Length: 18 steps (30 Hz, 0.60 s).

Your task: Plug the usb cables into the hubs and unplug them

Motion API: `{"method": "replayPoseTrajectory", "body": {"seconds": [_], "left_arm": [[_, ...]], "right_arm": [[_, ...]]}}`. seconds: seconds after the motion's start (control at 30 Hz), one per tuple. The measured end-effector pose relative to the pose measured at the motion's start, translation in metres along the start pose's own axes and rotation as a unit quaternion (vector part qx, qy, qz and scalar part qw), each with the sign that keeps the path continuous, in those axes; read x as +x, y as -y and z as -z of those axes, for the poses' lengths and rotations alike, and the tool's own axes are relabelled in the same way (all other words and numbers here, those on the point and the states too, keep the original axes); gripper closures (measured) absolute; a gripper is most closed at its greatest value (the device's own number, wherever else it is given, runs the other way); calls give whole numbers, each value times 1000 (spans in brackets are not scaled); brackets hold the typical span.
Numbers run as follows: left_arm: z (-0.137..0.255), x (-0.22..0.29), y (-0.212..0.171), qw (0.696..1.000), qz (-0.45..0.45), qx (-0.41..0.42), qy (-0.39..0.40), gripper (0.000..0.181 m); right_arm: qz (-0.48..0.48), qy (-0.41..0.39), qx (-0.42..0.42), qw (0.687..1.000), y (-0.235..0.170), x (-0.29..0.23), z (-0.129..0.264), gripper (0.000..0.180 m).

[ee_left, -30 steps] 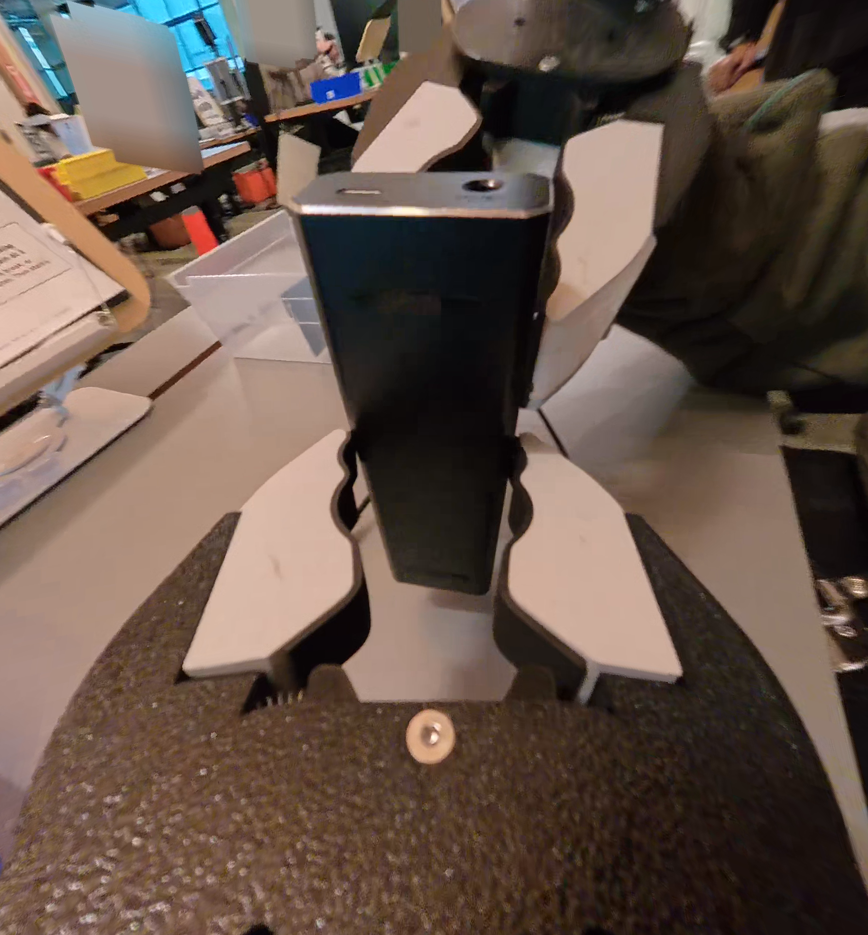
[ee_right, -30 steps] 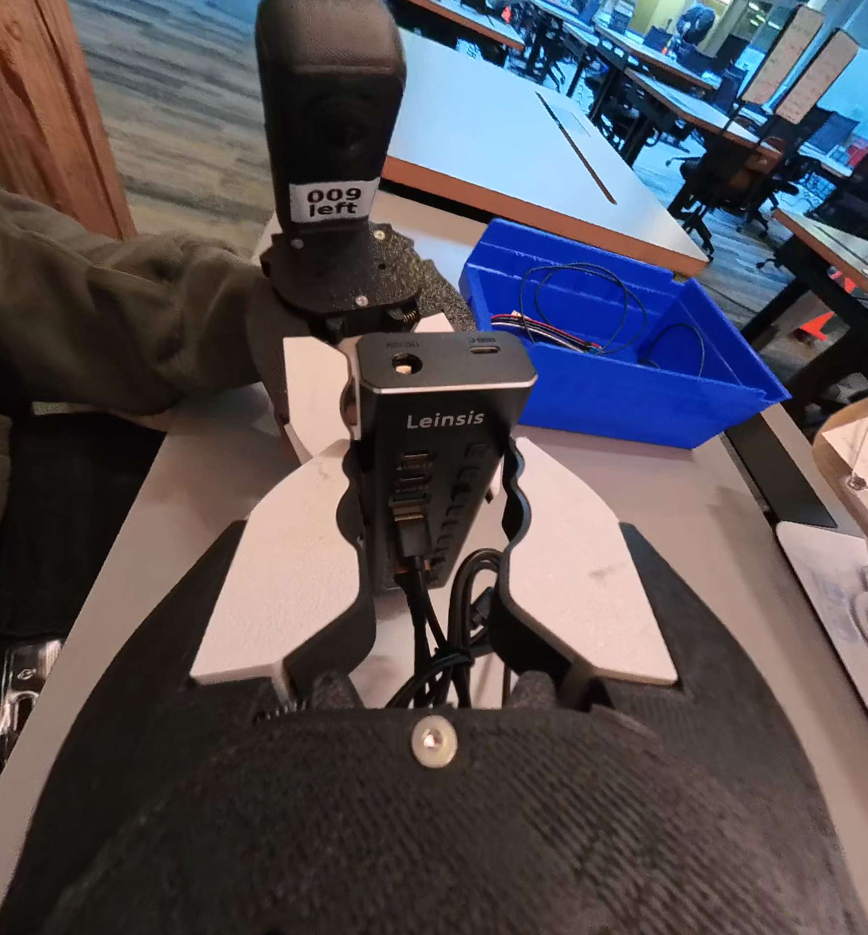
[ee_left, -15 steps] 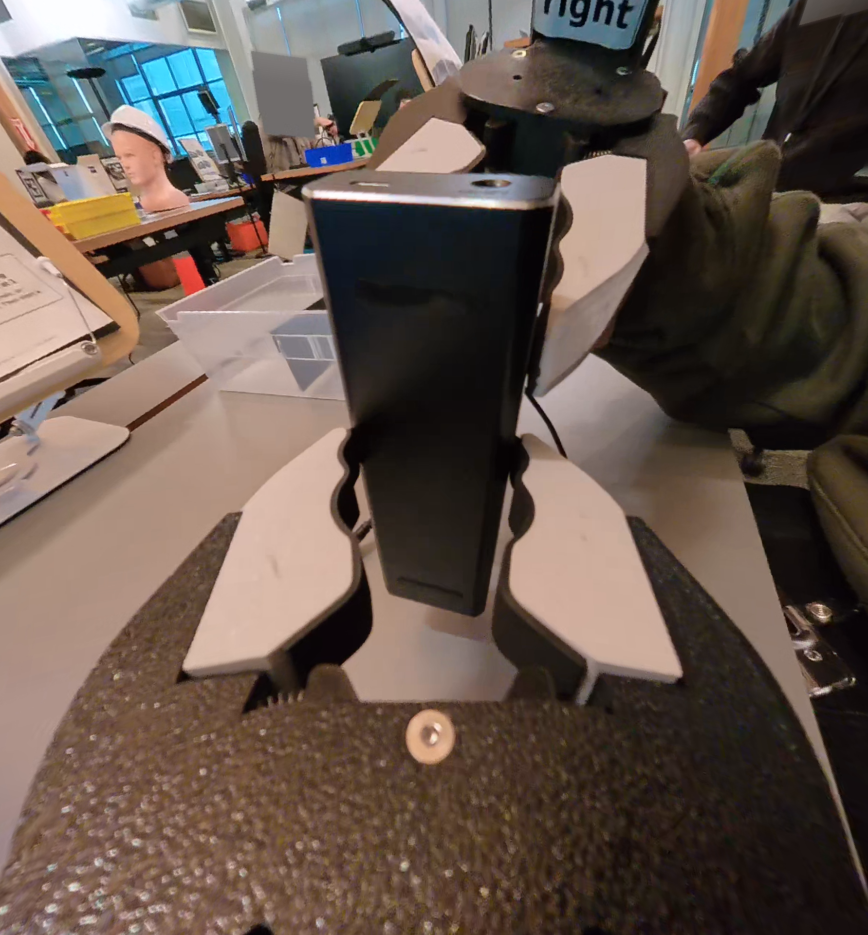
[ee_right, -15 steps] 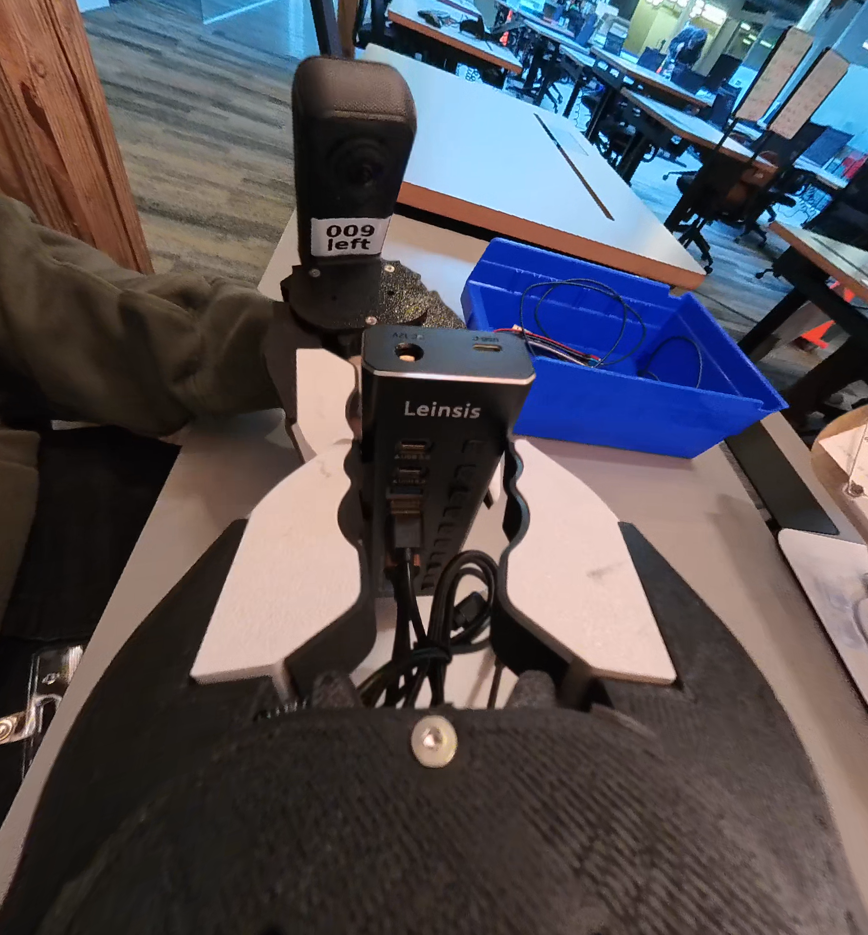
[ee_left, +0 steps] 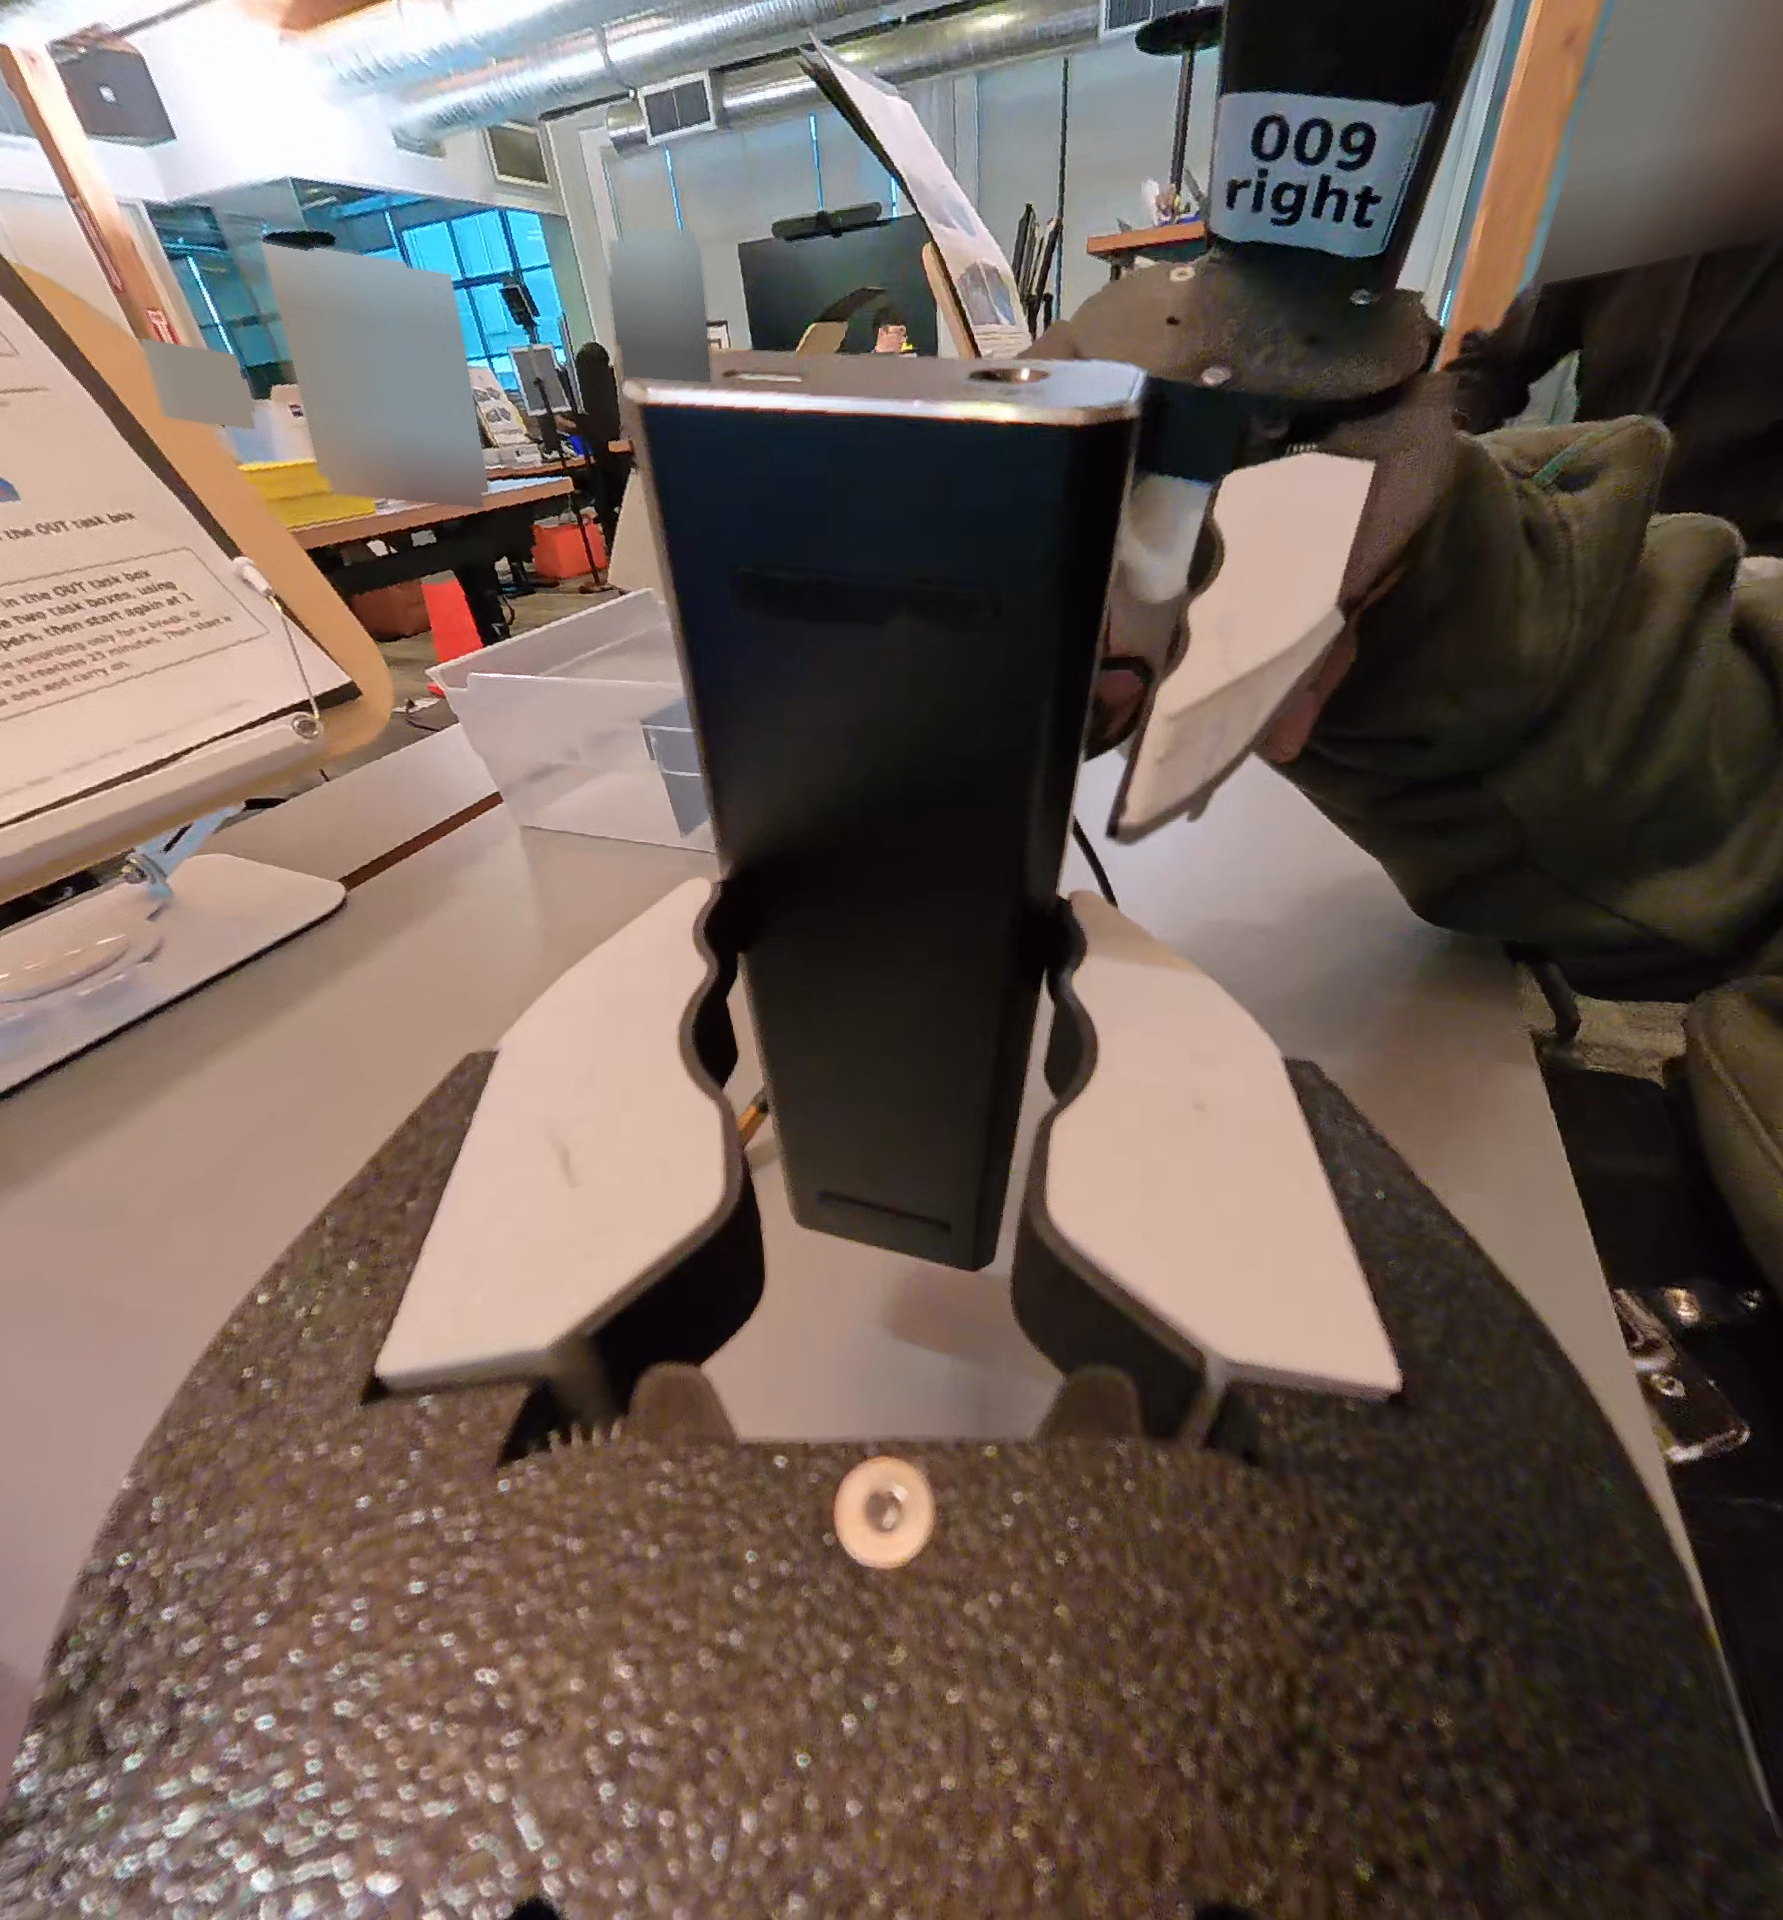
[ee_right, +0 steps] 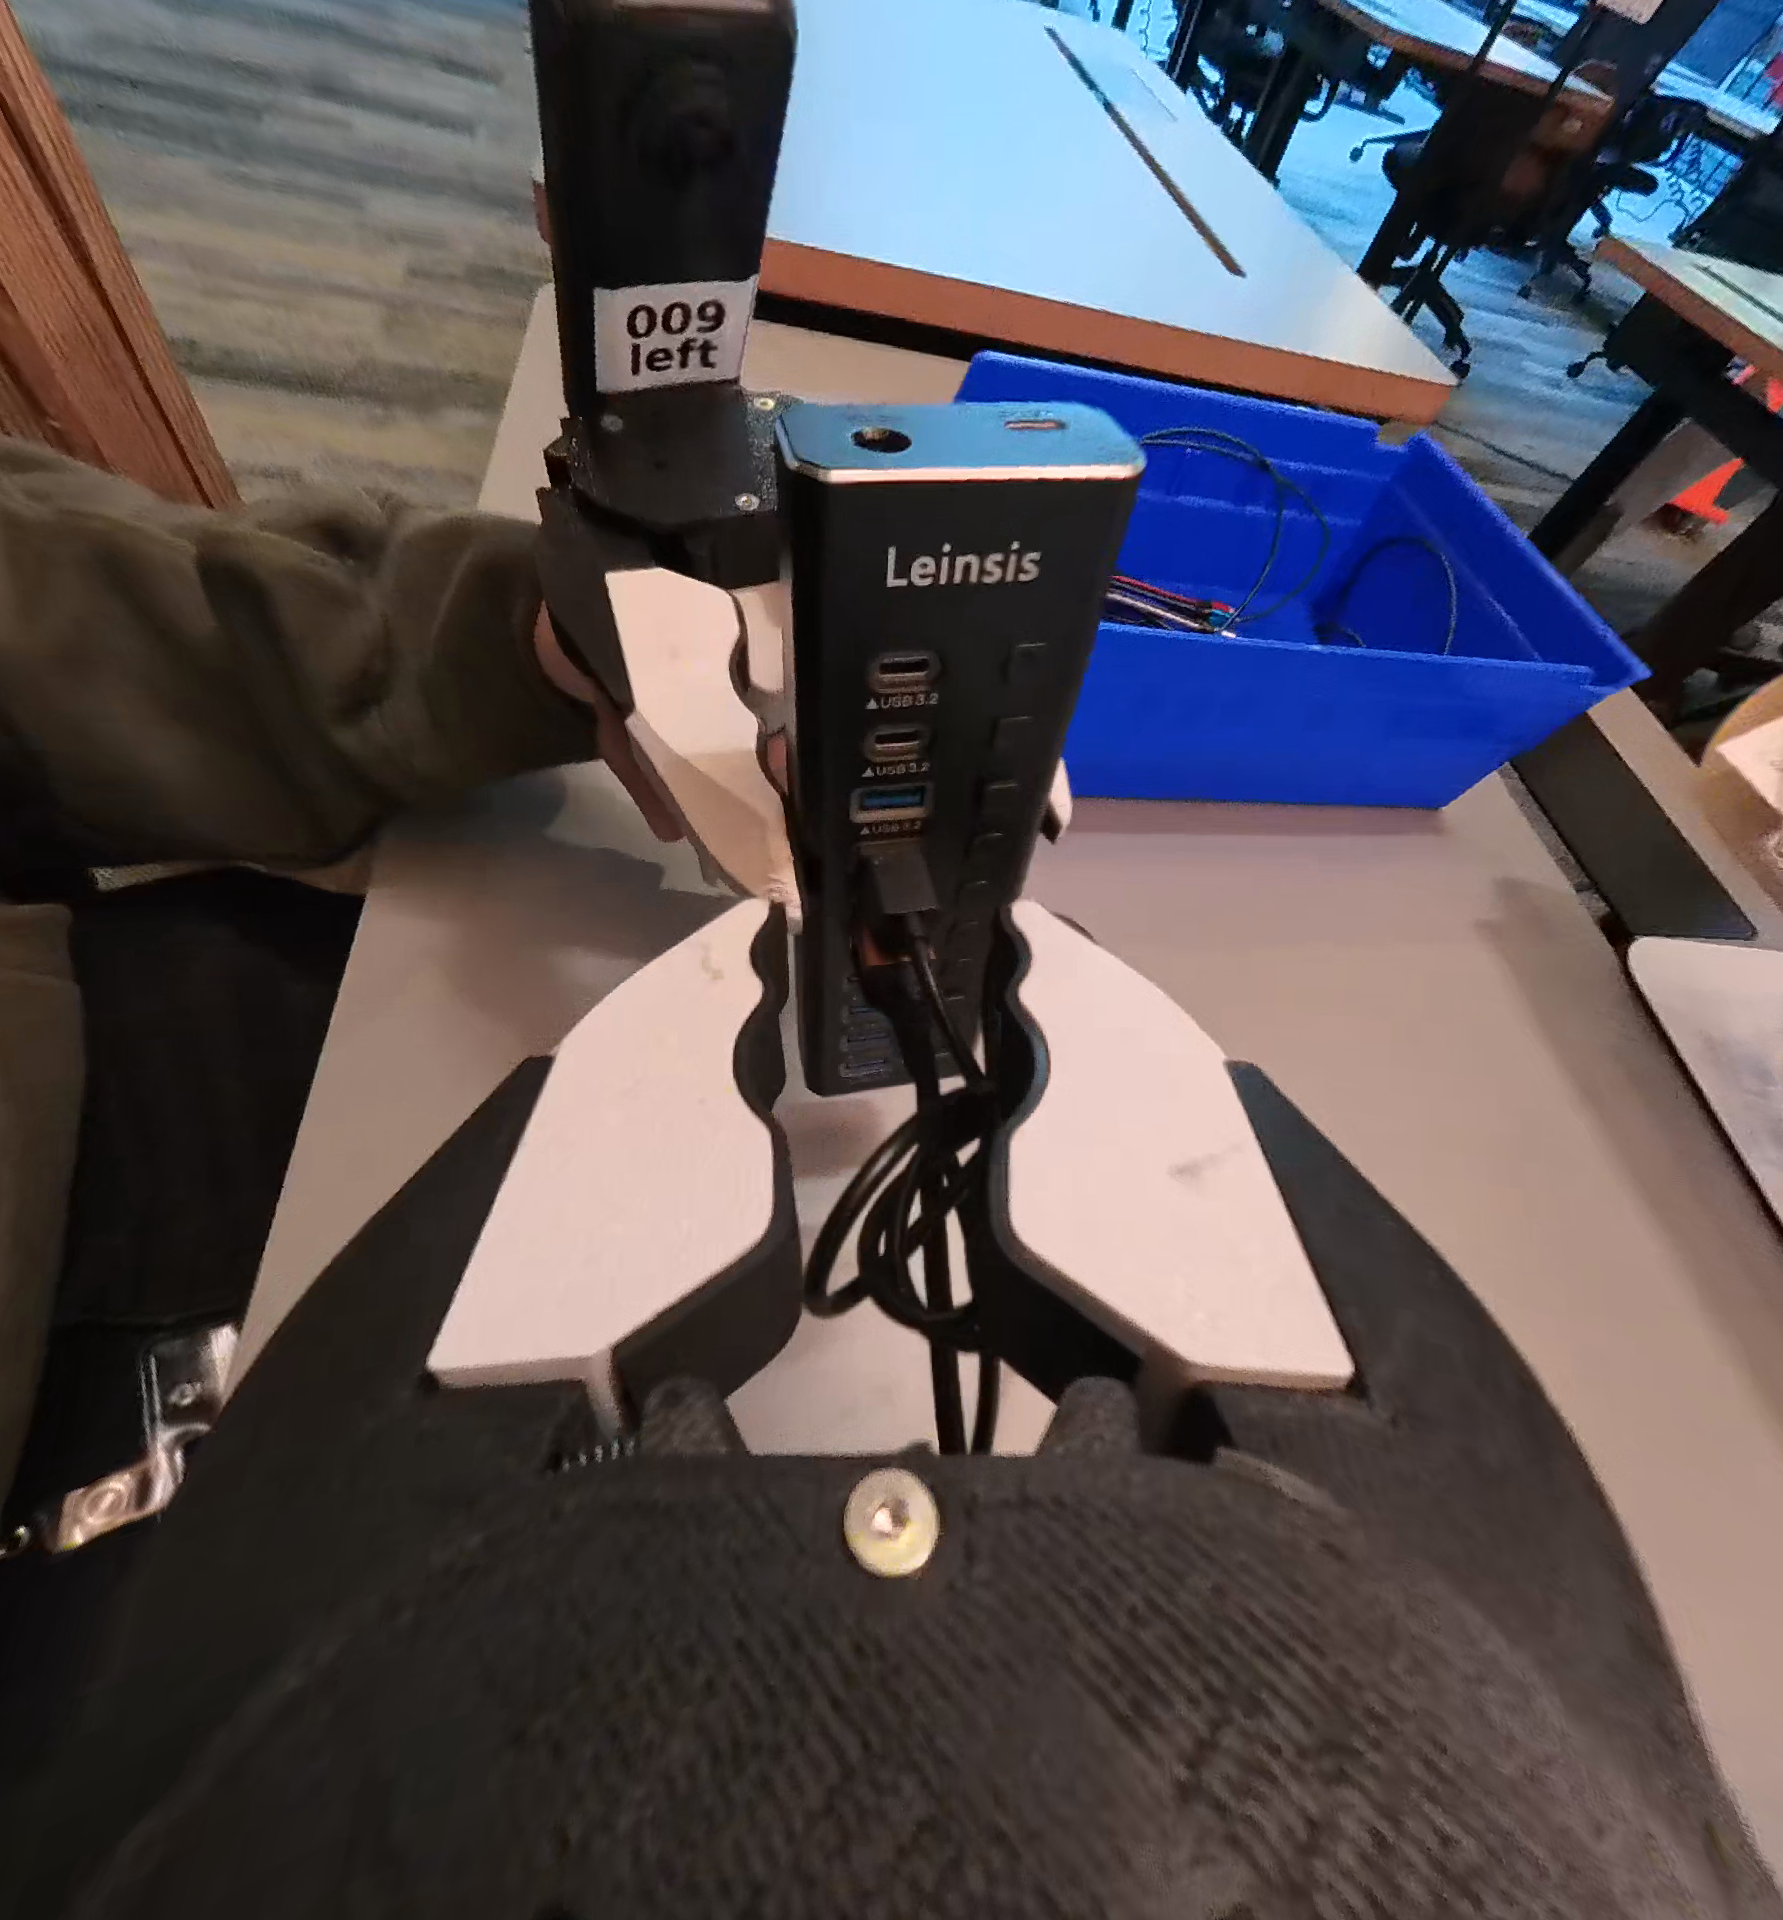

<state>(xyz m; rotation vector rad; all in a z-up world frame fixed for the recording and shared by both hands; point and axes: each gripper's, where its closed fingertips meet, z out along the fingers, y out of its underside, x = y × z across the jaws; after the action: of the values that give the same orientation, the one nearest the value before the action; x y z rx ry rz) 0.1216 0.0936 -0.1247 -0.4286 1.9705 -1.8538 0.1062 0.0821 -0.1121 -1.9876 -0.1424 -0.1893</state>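
Note:
A black USB hub (ee_left: 866, 779) stands upright above the grey table. My left gripper (ee_left: 887, 920) is shut on its sides, facing its plain back. In the right wrist view the hub's port face (ee_right: 928, 644) shows, with a black USB cable (ee_right: 897, 873) plugged into a middle port and looping down between my fingers. My right gripper (ee_right: 897, 935) is open about the hub's width and straddles its lower end and the cable. The left gripper's fingers (ee_right: 679, 707) clasp the hub higher up. One right gripper finger (ee_left: 1230, 675) shows to the right behind the hub.
A blue bin (ee_right: 1282, 727) holding loose wires sits on the table (ee_right: 1334, 987) behind the hub. A clear plastic bin (ee_left: 575, 727) and a paper sheet on a stand (ee_left: 87, 623) are at the left gripper's far left. An olive sleeve (ee_left: 1541, 675) is at its right.
The hub has risen relative to my right gripper, so more ports show above its fingertips. In the left wrist view the right gripper has shifted to the right behind the hub.

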Motion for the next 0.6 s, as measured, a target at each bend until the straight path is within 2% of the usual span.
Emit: {"method": "replayPoseTrajectory", "body": {"seconds": [0.13, 0.43, 0.6], "left_arm": [[3, 5, 2, 1000, -13, 17, -16, 124], [4, 16, -1, 998, -18, 35, -53, 125], [3, 25, -8, 996, -30, 5, -78, 124]], "right_arm": [[-29, 3, 9, 1000, -1, -4, -9, 156], [-84, 23, 34, 996, -7, -15, -15, 161], [-12, 32, -16, 999, -11, -24, -13, 164]]}}
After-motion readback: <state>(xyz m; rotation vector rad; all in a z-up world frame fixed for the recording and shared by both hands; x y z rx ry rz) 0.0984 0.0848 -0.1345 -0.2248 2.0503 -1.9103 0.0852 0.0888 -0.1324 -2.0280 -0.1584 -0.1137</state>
